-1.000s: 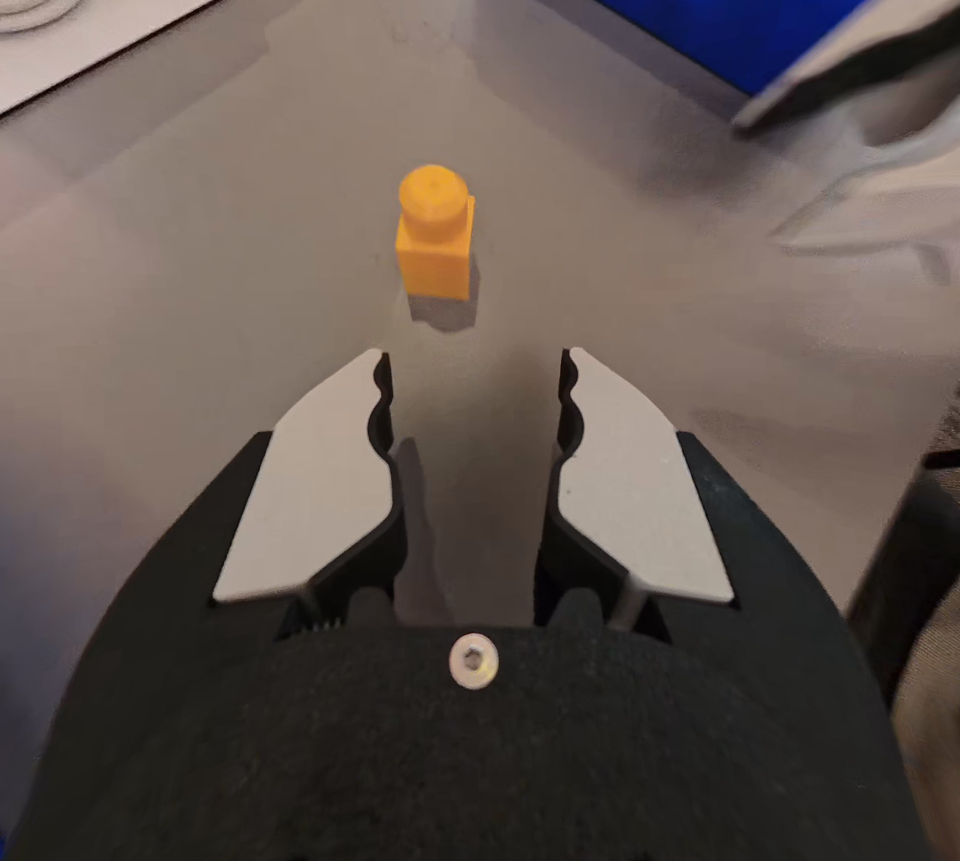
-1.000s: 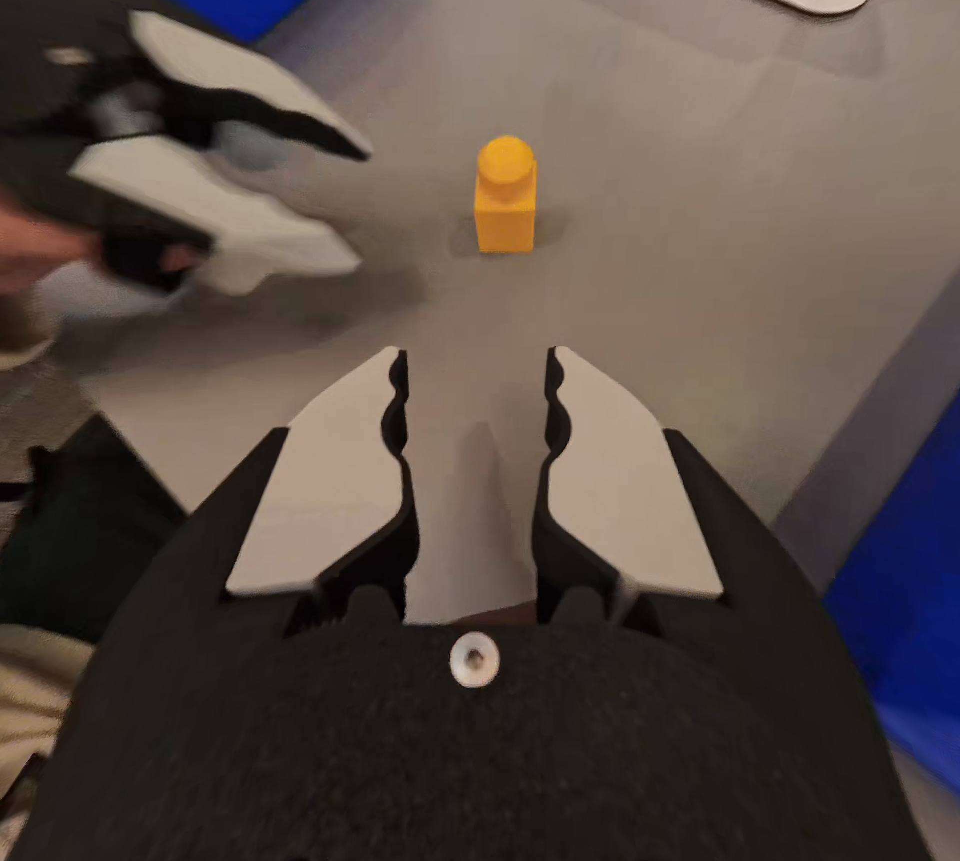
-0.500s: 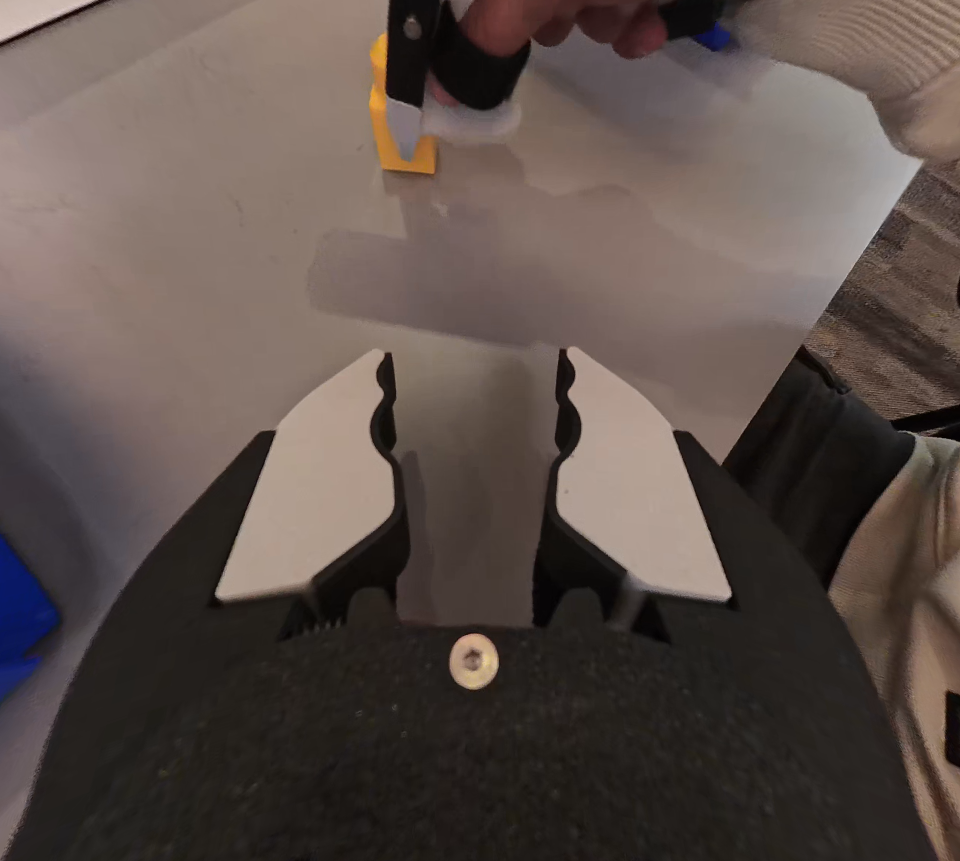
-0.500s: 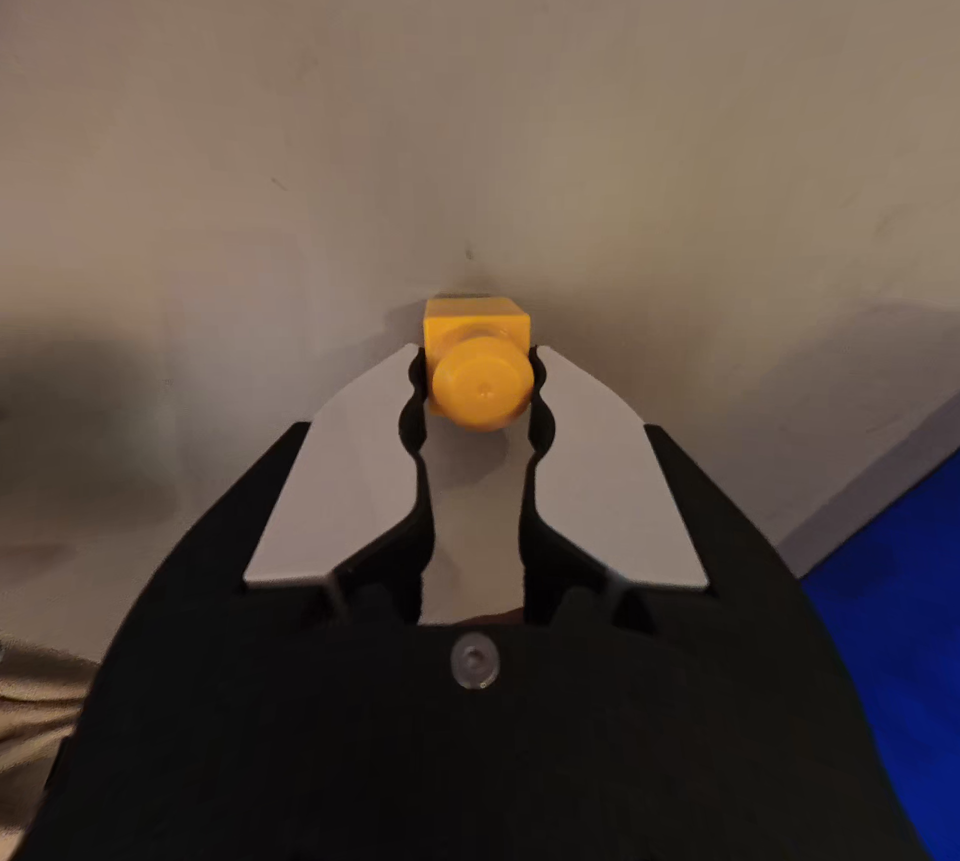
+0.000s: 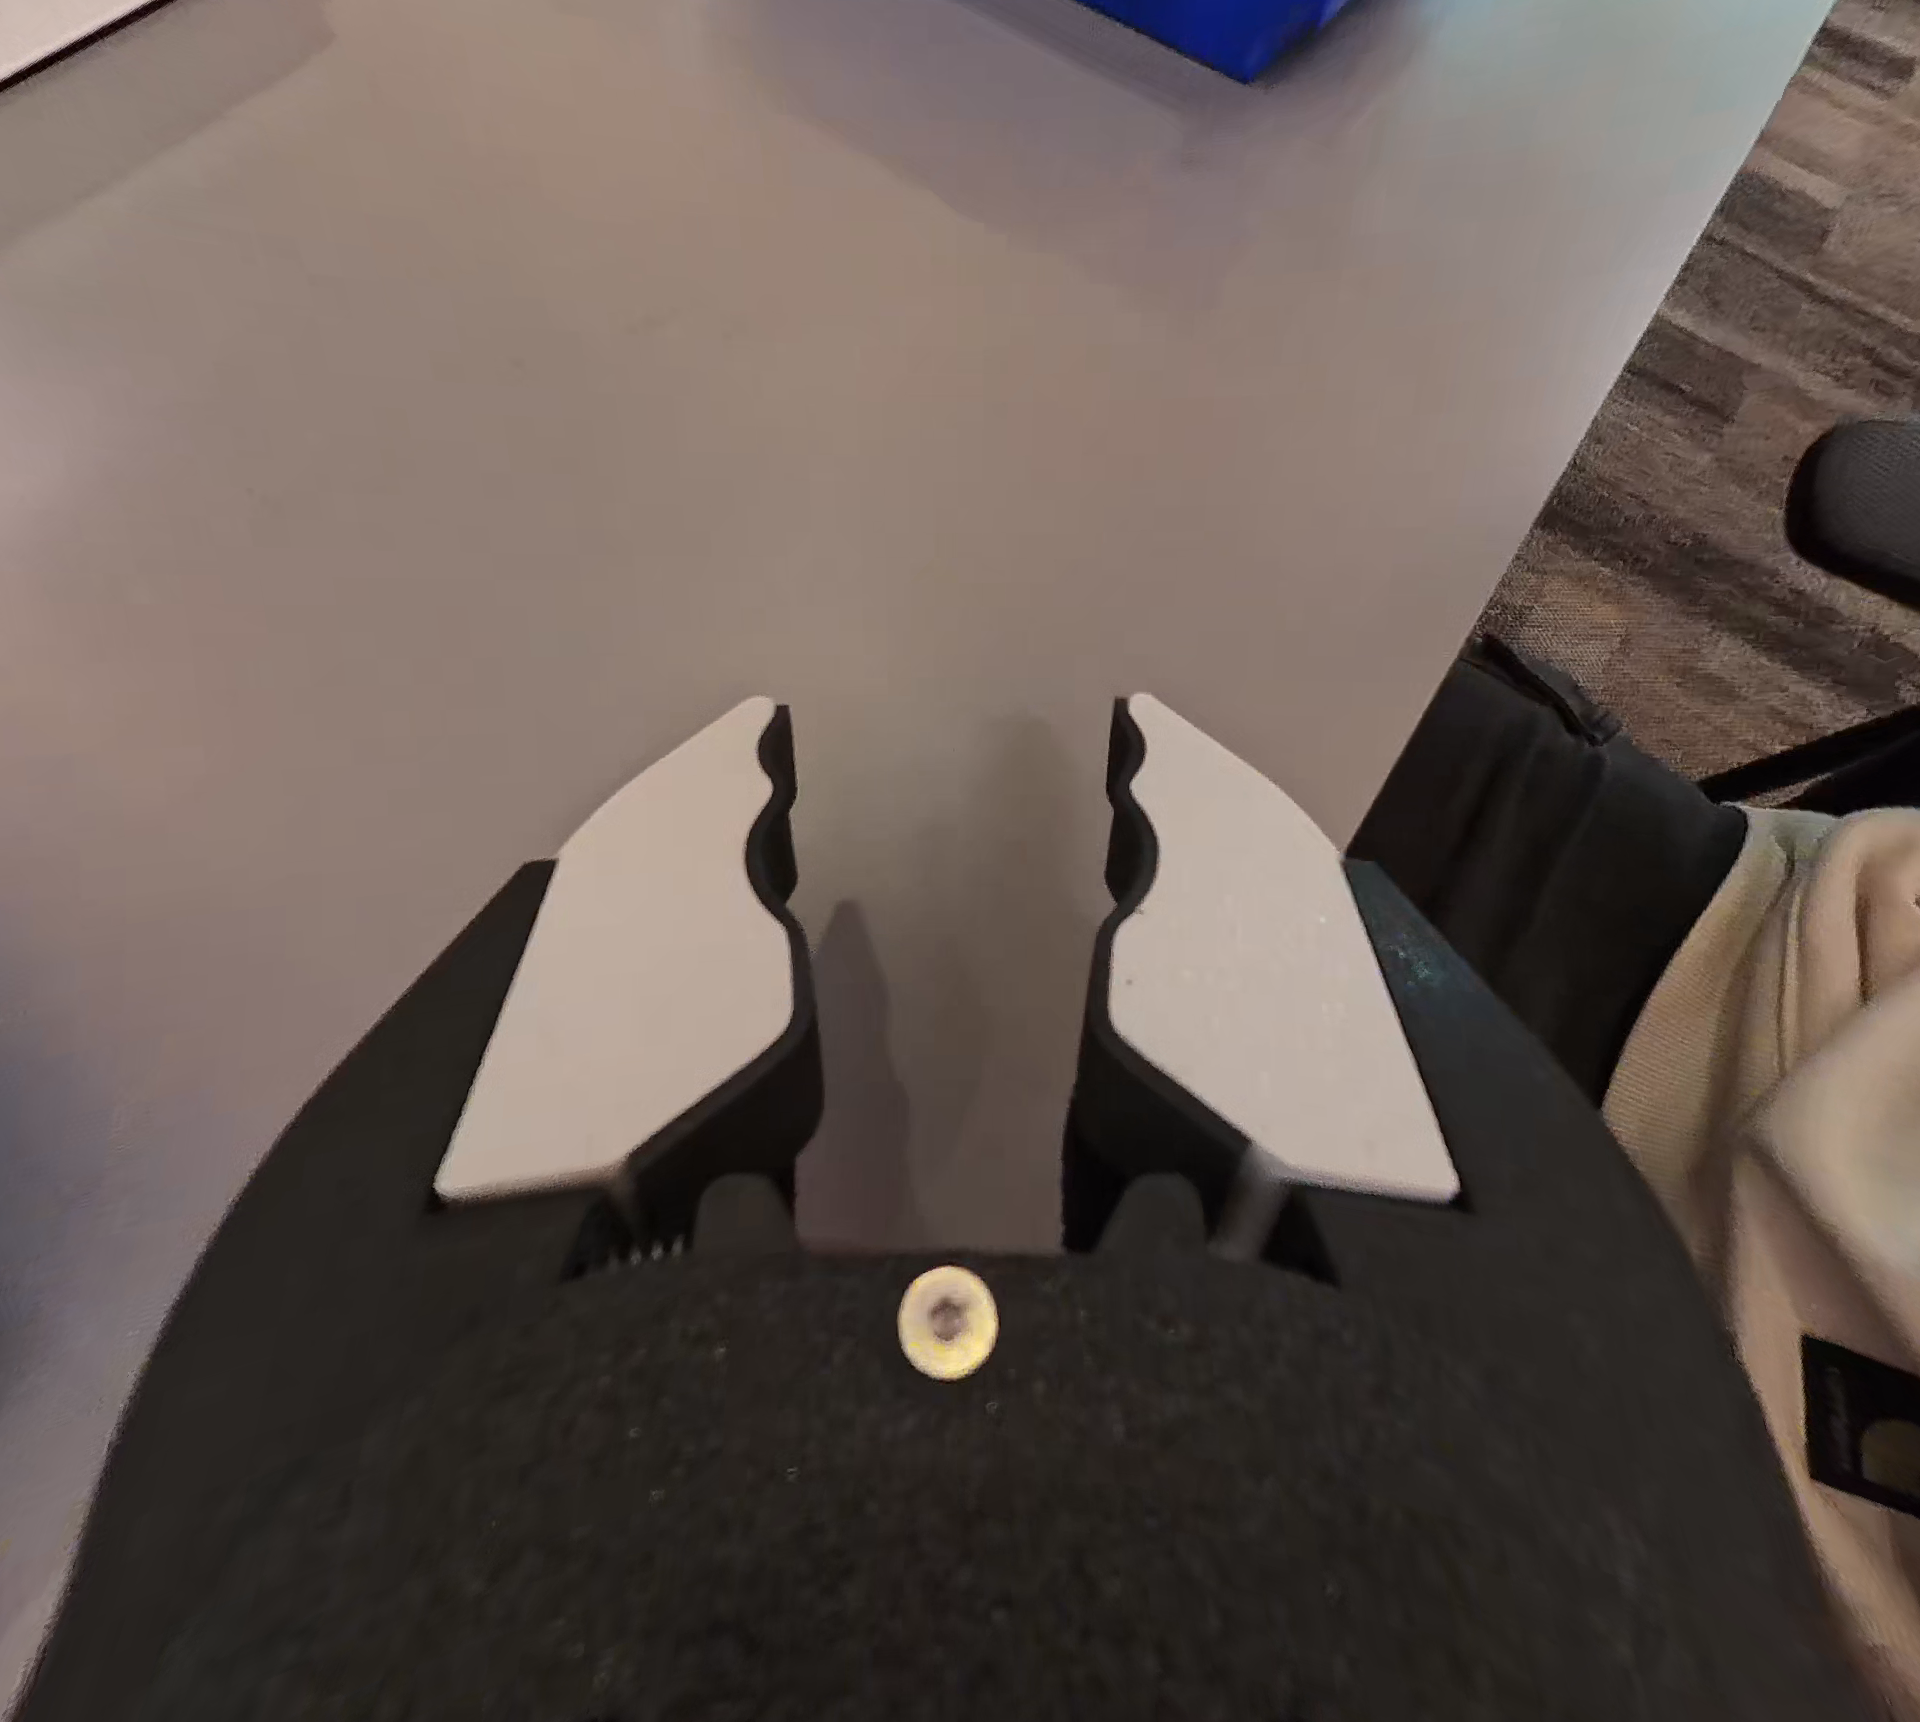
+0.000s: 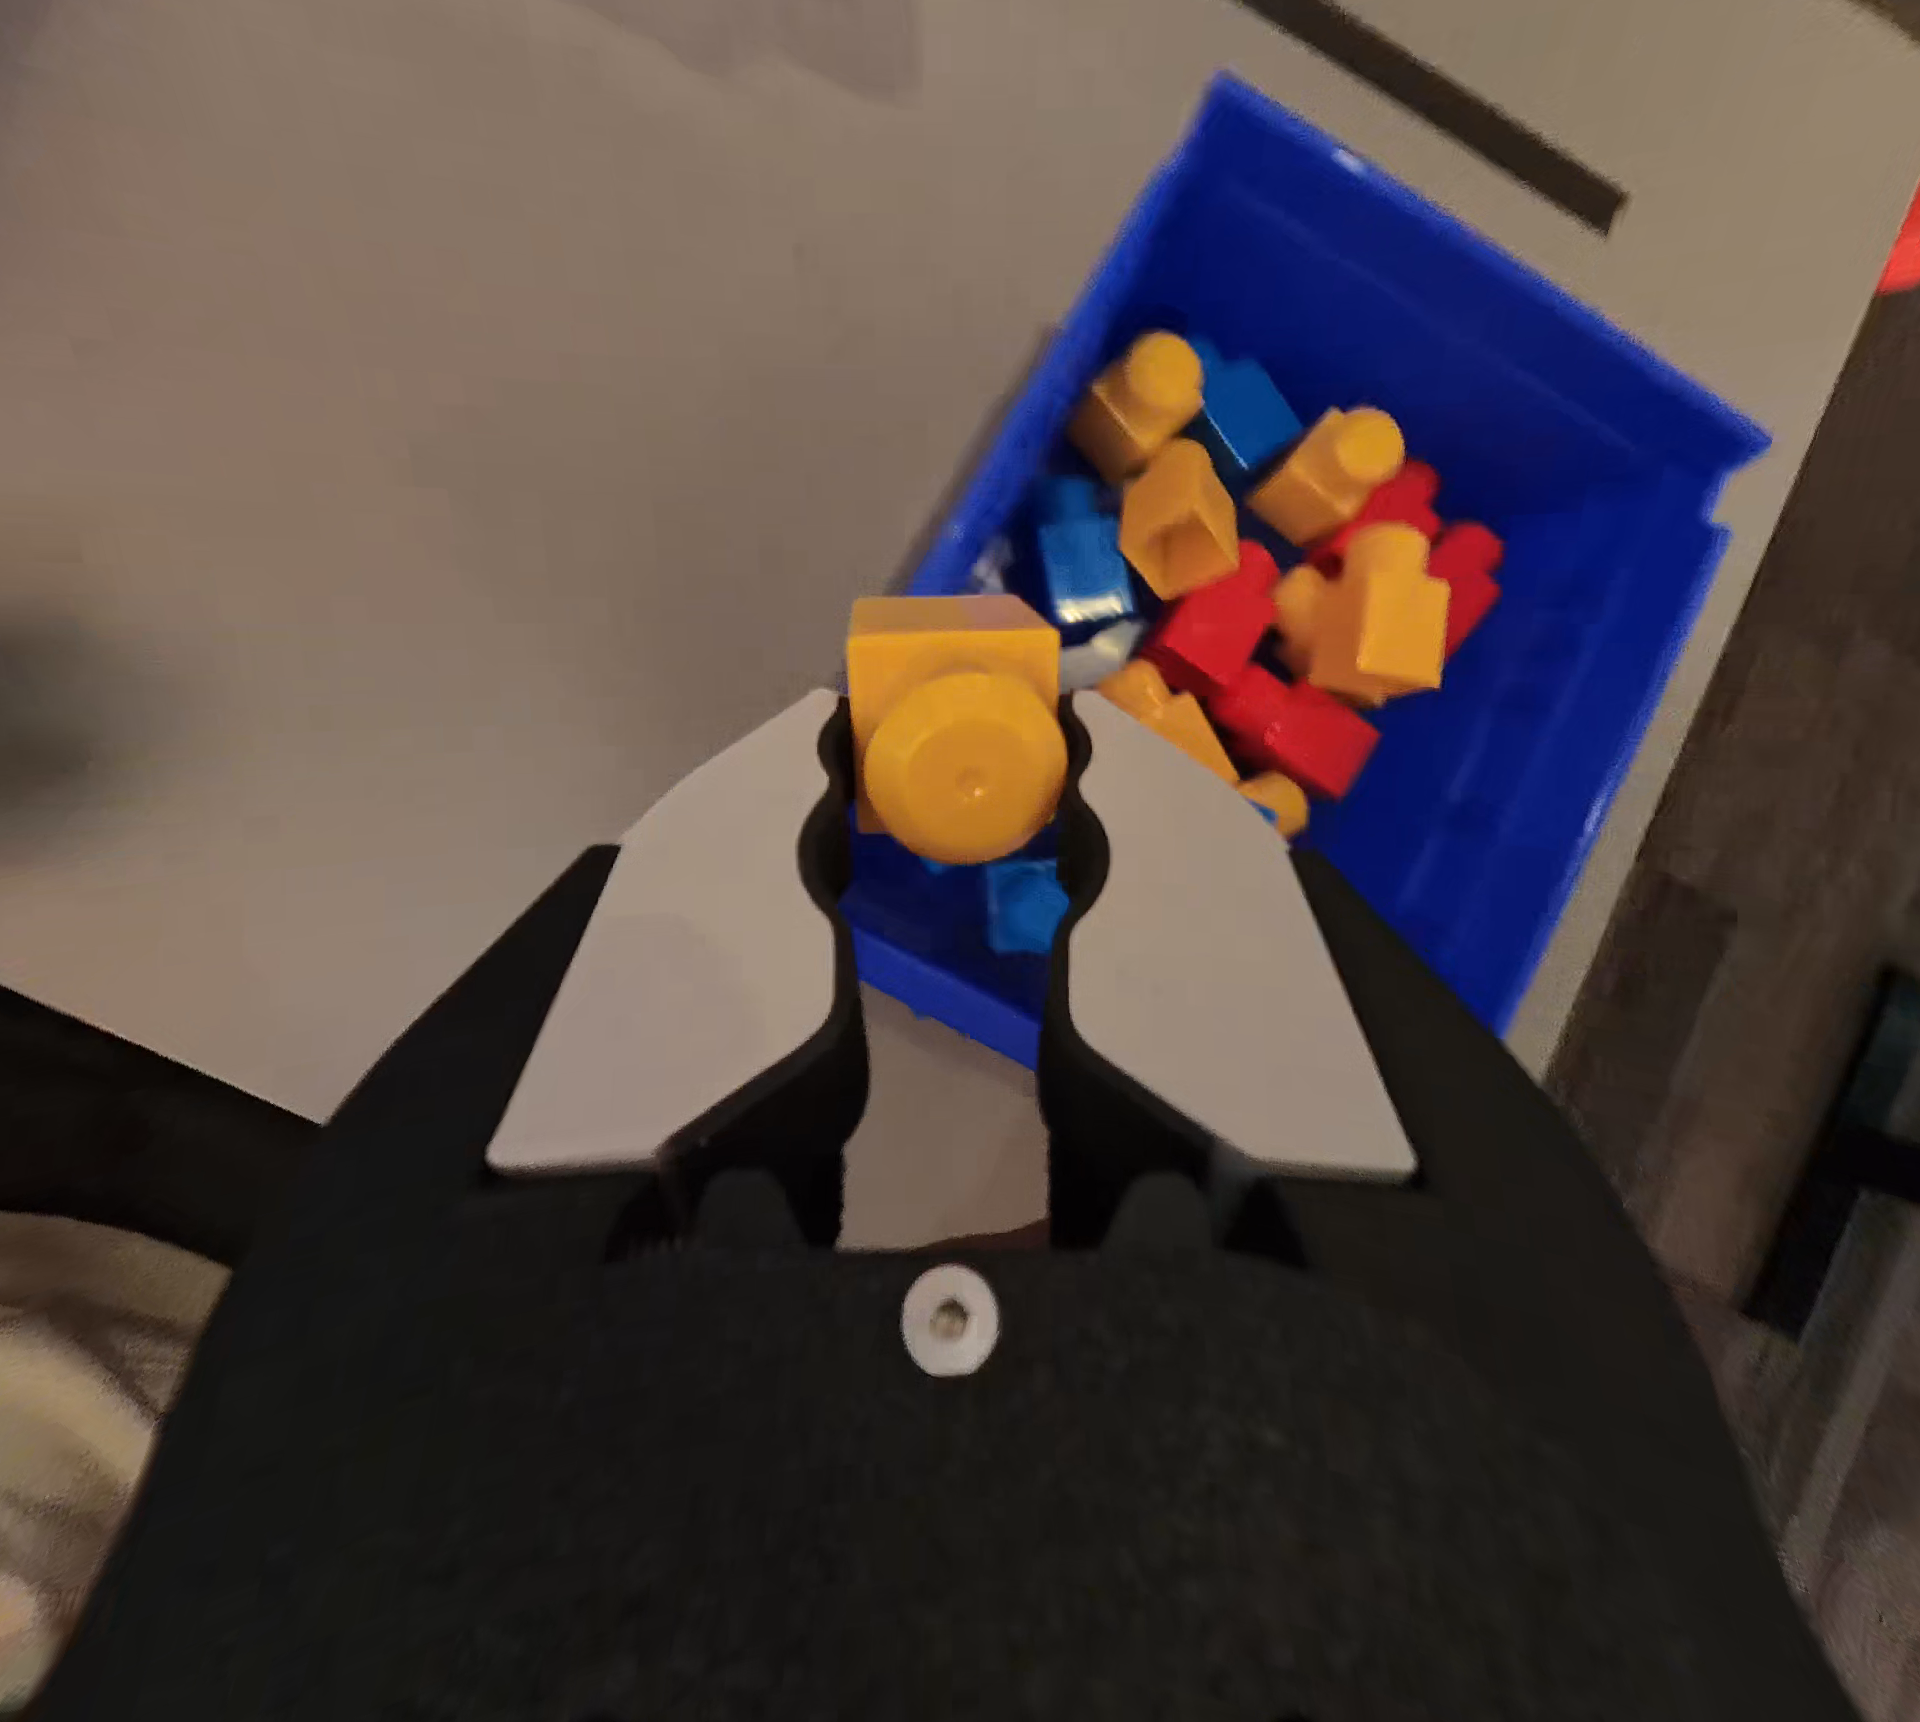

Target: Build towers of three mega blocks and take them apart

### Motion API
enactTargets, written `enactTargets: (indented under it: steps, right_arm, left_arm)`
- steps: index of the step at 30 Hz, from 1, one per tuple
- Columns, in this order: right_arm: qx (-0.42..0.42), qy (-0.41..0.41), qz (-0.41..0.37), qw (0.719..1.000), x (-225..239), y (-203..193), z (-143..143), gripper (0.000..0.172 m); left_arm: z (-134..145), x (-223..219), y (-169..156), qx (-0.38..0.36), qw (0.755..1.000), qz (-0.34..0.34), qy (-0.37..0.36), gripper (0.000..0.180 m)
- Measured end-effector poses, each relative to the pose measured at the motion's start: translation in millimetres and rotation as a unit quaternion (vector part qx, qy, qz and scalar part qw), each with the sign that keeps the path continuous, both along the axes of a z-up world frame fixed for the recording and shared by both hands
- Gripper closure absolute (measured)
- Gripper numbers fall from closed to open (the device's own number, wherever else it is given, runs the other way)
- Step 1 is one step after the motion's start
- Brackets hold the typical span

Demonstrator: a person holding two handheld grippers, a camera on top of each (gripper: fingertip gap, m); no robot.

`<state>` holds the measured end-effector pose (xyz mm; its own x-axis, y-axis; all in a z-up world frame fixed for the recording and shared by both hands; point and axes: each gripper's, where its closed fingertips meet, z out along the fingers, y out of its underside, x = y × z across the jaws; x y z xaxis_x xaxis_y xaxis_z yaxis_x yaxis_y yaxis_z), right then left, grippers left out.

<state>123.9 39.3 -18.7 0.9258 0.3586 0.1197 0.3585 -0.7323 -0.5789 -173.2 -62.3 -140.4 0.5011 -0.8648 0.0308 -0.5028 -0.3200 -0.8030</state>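
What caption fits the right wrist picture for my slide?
Right gripper carries a yellow block above a blue bin of mixed blocks.

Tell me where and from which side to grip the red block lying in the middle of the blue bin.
Grip the red block across its square body's two flat side faces, coming from straight above. It lies on its side among yellow blocks in the blue bin, so side approaches look blocked. The left tongs are open and free; the right tongs already hold a yellow block.
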Motion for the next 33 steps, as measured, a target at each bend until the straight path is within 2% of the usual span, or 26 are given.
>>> enactTargets:
  steps: [4,9,13,15,17,18,20,24,26,28,31,33]
  right_arm:
    - [-0.074,0.023,-0.018,0.997,41,19,-51,0.135]
    - [-0.154,-0.027,-0.011,0.988,55,45,-106,0.135]
    - [-0.192,-0.077,-0.012,0.978,63,57,-128,0.135]
    - [-0.195,-0.061,-0.008,0.979,59,61,-132,0.135]
    - [-0.194,-0.053,-0.008,0.980,59,61,-132,0.130]
    - [-0.182,-0.059,-0.010,0.981,62,62,-128,0.121]
    - [-0.146,-0.052,-0.007,0.988,61,58,-111,0.114]
    - [0.031,0.046,0.017,0.998,24,38,-39,0.114]
    - [0.127,0.158,0.070,0.977,-30,9,-7,0.114]
    - [0.172,0.261,0.151,0.938,-93,-32,3,0.114]
    - [0.222,0.370,0.205,0.878,-167,-70,-12,0.116]
    - [0.234,0.381,0.210,0.869,-198,-76,-41,0.116]
  left_arm:
    - [-2,12,-11,0.009,1.000,-0.018,0.021,0.123]
    - [-4,24,-32,-0.031,0.998,-0.057,0.009,0.122]
    - [0,23,-29,-0.049,0.997,-0.052,-0.007,0.123]
    - [0,21,-26,-0.056,0.997,-0.048,-0.012,0.123]
    - [-1,19,-25,-0.066,0.997,-0.045,-0.018,0.123]
    - [-2,18,-24,-0.071,0.996,-0.044,-0.020,0.123]
    - [-4,16,-23,-0.075,0.996,-0.041,-0.020,0.123]
    - [-5,7,-15,-0.063,0.998,-0.026,-0.013,0.123]
    - [-3,3,-11,-0.055,0.998,-0.015,-0.014,0.123]
    - [-1,-2,-3,-0.036,0.999,0.004,-0.015,0.123]
    - [4,-13,12,0.006,0.999,0.045,-0.014,0.124]
    - [7,-19,20,0.014,0.997,0.071,-0.025,0.124]
